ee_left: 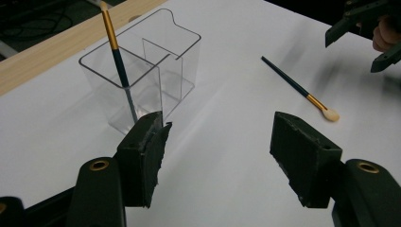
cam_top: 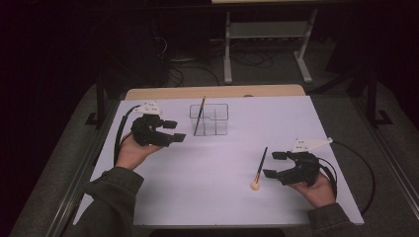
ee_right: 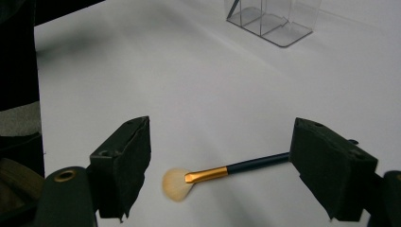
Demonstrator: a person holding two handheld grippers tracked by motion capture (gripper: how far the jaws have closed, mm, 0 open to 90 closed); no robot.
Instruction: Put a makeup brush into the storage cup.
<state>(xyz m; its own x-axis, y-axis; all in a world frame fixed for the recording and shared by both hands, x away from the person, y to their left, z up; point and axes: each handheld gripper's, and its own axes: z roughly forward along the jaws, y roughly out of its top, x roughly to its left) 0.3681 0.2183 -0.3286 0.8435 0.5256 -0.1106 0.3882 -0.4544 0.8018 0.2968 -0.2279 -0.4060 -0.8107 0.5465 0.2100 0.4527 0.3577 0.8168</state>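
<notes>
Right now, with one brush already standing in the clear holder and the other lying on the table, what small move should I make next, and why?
Probably lower the right gripper and close on the brush on the table. Its jaws stand open on either side of the gold ferrule, not yet touching it. One brush already stands in the clear holder, beside the open, empty left gripper.

A white rectangular sheet [cam_top: 212, 163] covers the tabletop. Beyond its far edge runs a pale wooden strip [cam_top: 212, 92]. A grey metal frame [cam_top: 267, 29] stands on the dark floor behind.
</notes>
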